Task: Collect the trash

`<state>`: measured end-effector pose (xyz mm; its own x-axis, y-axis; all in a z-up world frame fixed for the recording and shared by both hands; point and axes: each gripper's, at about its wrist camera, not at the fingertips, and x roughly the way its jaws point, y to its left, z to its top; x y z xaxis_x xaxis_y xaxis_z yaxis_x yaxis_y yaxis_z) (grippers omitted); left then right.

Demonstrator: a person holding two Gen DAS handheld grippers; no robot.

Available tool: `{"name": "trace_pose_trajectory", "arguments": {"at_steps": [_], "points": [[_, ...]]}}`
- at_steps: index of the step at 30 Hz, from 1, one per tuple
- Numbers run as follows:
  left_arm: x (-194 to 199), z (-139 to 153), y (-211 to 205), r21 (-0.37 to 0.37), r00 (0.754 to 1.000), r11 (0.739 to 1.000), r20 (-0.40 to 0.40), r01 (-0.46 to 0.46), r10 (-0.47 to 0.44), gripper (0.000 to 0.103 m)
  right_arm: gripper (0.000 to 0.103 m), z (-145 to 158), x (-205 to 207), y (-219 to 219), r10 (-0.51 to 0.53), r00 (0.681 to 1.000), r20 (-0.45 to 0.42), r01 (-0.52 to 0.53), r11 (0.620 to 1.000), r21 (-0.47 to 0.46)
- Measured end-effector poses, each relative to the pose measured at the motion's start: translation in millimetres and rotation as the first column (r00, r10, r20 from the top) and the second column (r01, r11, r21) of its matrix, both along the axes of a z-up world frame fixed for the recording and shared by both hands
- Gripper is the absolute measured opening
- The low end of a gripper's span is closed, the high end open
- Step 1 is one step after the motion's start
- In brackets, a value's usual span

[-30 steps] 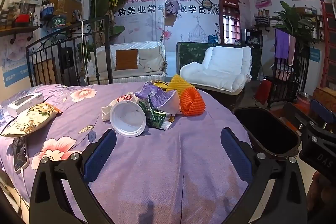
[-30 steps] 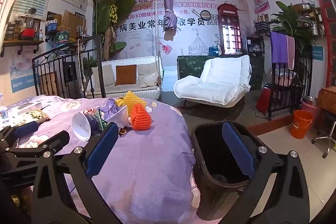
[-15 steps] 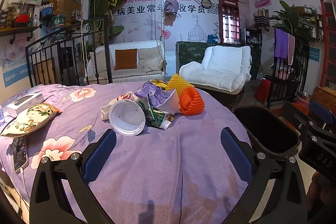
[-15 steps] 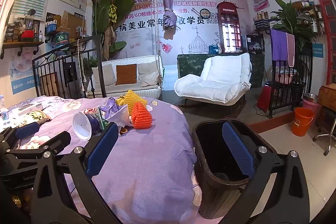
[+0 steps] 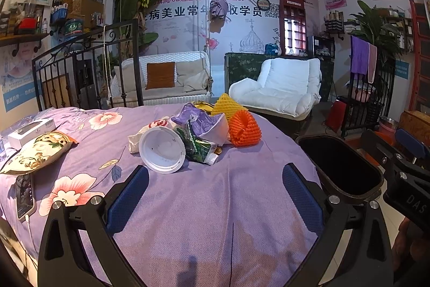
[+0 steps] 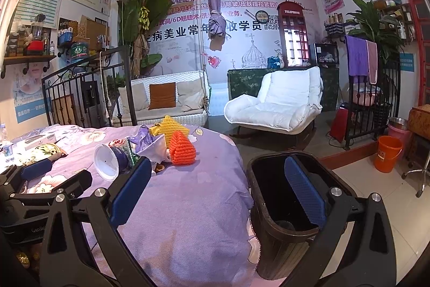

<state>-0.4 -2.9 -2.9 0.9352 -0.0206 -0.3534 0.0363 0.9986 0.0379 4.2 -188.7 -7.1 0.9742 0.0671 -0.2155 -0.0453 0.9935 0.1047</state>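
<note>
Left gripper (image 5: 215, 187) jaws wide apart, nothing between them, over bare purple bedspread (image 5: 188, 219). Trash pile sits ahead of the jaws, not touching: white cup (image 5: 162, 149) nearest the left finger, green wrapper (image 5: 196, 144) beside the cup, orange foam net (image 5: 244, 128) and yellow foam net (image 5: 227, 105) behind. Right gripper (image 6: 215, 187) jaws also spread, empty. Black bin (image 6: 282, 206) stands right of the pile, off the bed edge, under the right finger.
</note>
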Motion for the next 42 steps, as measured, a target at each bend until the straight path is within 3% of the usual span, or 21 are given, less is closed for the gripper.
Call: {"name": "trace_pose_trajectory", "arguments": {"at_steps": [42], "points": [[1.0, -6.7, -1.0, -0.003, 1.0, 1.0, -0.013, 0.006, -0.006, 0.099, 0.098, -2.5, -1.7, 1.5, 0.003, 1.0, -0.006, -0.003, 1.0, 0.011]]}}
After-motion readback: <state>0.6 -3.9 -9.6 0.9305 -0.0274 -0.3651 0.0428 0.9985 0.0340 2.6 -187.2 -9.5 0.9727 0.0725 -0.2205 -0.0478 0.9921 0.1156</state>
